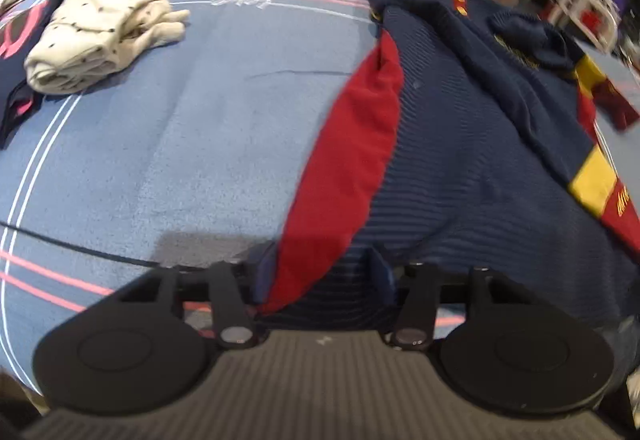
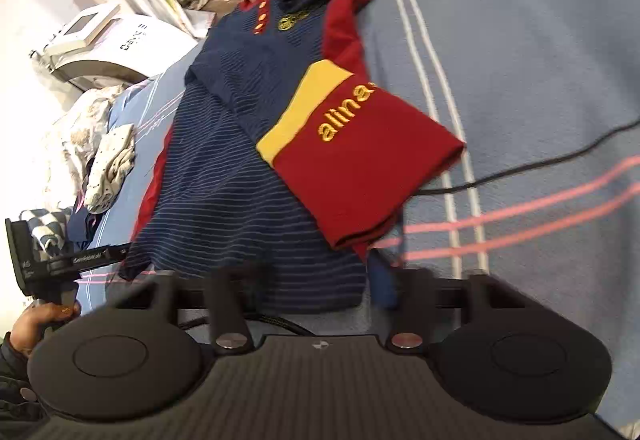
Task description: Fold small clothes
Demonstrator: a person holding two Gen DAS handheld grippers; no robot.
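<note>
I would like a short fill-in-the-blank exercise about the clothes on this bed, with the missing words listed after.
1. The navy striped shirt has a sleeve that is red and ____.
2. The letters on that sleeve are ____ in colour.
3. The folded white garment is covered with small dark ____.
4. The bedsheet under the clothes is mainly ____.

Missing words: yellow; yellow; dots; blue
</note>
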